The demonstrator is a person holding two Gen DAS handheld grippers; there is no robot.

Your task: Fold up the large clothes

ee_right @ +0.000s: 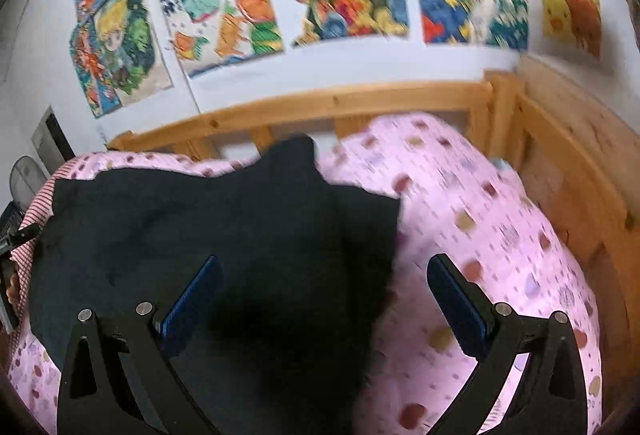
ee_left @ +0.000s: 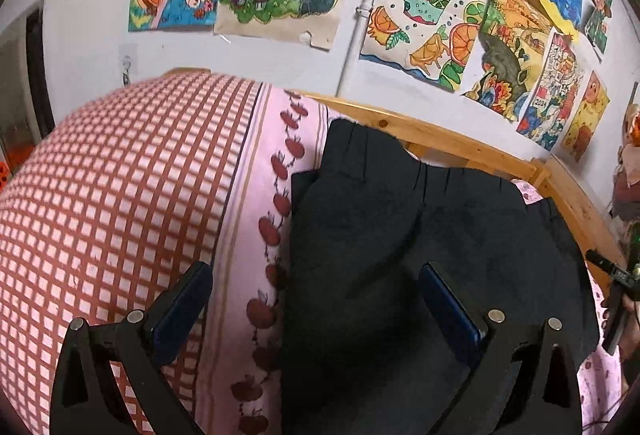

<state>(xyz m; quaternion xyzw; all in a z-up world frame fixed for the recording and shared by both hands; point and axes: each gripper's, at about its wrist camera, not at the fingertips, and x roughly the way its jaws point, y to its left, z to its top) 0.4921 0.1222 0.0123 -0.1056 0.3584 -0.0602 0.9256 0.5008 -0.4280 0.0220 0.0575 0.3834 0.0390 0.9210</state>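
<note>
A black garment (ee_left: 400, 255) lies spread on a bed, folded over on itself, with pleats or gathers along its far edge. It rests on a pink sheet with small dots (ee_right: 480, 215); to its left in the left wrist view lie a pink band printed with red apples (ee_left: 276, 195) and a red-and-white checked cover (ee_left: 120, 195).

The left claw (ee_left: 316, 299) hangs over the near left edge of the garment with its jaws wide apart and nothing between them; one blue-padded finger is over the checked cover, the other over the black cloth.

The right claw (ee_right: 324, 299) is likewise spread wide and holds nothing, straddling the garment's right edge (ee_right: 240, 235), one finger above the cloth and the other above the dotted sheet. This view is blurred.

A wooden bed rail (ee_right: 340, 103) runs behind the bedding, and children's colourful drawings (ee_left: 424, 19) cover the white wall above it.
</note>
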